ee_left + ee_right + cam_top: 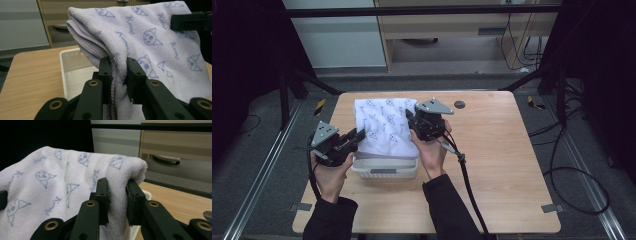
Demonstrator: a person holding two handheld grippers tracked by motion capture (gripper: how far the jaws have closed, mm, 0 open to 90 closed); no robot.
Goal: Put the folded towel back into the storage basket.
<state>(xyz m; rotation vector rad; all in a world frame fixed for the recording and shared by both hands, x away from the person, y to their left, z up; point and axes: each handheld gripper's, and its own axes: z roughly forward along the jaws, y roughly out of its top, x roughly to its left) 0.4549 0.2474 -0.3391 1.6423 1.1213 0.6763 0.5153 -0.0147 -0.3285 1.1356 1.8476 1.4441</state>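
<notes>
Left claw (117, 75): jaws pinched on a bunched fold of the printed towel (150, 42), cloth squeezed between both pads in the left claw's own view. In the high view the left claw (357, 136) grips the towel's left edge, near the lower corner, with the person's left hand (331, 172) wrapped round the body below it.

Right claw (117, 195): jaws likewise clamped on a thick folded edge of the same towel (50, 185), pile bulging out above the pads. In the high view the right claw (412, 122) holds the towel's right edge near the upper corner; right hand (432, 150) beneath, cable (467, 180) trailing back toward the bench's near edge.

Towel (384, 125): pale lilac-white, small blue cartoon-face print and script lettering, folded into more than one layer. Held between the two claws, spread as a slanted sheet, lifted off the surface, hanging over the white plastic basket (384, 169). The basket (72, 65) has perforated side walls and stands on the wooden bench (492, 160), left of centre, near the person's side. Whether the towel's lower hem touches the basket rim cannot be told.

Further out: a small dark round disc (459, 104) lies on the bench near the far edge, right of the towel, well apart from it
</notes>
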